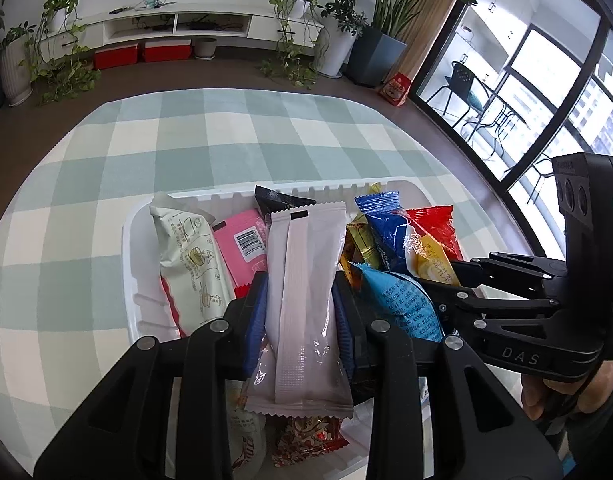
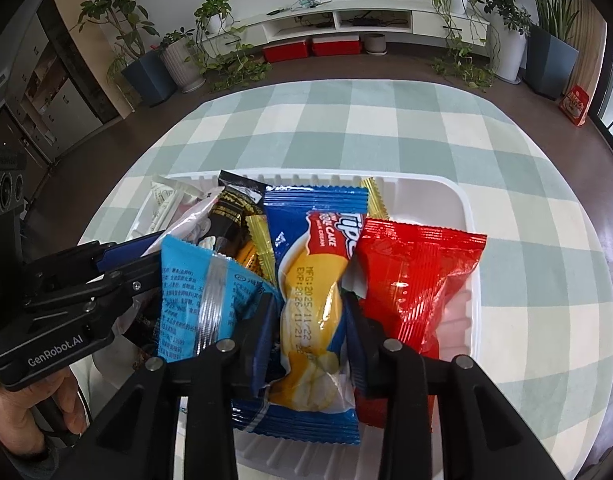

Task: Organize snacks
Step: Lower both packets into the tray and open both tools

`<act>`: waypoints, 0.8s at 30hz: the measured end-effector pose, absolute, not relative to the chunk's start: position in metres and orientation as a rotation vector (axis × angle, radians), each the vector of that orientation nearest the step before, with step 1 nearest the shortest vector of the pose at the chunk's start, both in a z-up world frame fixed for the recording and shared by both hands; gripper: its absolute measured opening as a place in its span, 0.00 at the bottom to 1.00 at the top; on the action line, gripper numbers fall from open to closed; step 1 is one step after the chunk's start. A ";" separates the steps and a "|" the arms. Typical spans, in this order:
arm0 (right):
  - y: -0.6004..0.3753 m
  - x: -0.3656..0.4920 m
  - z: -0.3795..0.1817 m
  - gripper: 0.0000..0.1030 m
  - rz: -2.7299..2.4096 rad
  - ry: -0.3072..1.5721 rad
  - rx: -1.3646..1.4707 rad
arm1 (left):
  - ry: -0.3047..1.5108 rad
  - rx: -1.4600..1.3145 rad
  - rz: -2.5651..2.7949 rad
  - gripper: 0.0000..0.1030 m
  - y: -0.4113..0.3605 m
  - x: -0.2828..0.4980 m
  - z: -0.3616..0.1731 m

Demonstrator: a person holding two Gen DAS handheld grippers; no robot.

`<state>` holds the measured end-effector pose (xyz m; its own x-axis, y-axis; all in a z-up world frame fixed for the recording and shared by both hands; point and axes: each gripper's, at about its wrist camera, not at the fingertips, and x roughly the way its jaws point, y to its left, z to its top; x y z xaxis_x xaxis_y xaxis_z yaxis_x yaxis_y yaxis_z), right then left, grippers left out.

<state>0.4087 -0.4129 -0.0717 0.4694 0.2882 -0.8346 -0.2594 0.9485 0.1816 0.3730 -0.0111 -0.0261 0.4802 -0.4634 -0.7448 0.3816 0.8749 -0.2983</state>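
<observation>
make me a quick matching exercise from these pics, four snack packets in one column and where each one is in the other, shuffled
Things:
1. pale pink packet
2. blue cake packet
3. red packet
4. light blue packet

Places:
A. lying in the white tray, right of the right gripper
B. between the fingers of the left gripper
C. between the fingers of the right gripper
D. standing in the tray between the two grippers

Pairs: 1-B, 2-C, 3-A, 4-D
</observation>
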 end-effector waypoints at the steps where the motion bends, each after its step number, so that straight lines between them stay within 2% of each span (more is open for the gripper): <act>1: -0.412 0.408 -0.070 0.38 0.336 1.025 0.027 | 0.937 -0.095 -0.517 0.29 -0.012 0.372 -0.026; 7: -0.412 0.406 -0.064 0.47 0.336 1.005 0.032 | 0.930 -0.091 -0.508 0.30 -0.011 0.368 -0.023; 10: -0.412 0.405 -0.061 0.48 0.334 0.995 0.034 | 0.920 -0.094 -0.500 0.49 -0.009 0.364 -0.022; 15: -0.413 0.401 -0.057 0.50 0.327 0.975 0.033 | 0.904 -0.091 -0.497 0.53 -0.008 0.358 -0.018; 19: -0.412 0.398 -0.053 0.52 0.320 0.951 0.013 | 0.887 -0.081 -0.494 0.60 -0.009 0.351 -0.013; 24: -0.416 0.394 -0.047 0.56 0.316 0.931 0.023 | 0.870 -0.061 -0.485 0.62 -0.010 0.342 -0.007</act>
<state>0.3935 -0.4157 -0.0474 0.5545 0.2775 -0.7846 -0.2578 0.9537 0.1551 0.3416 -0.0102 -0.0065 0.5433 -0.4332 -0.7191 0.3842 0.8899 -0.2458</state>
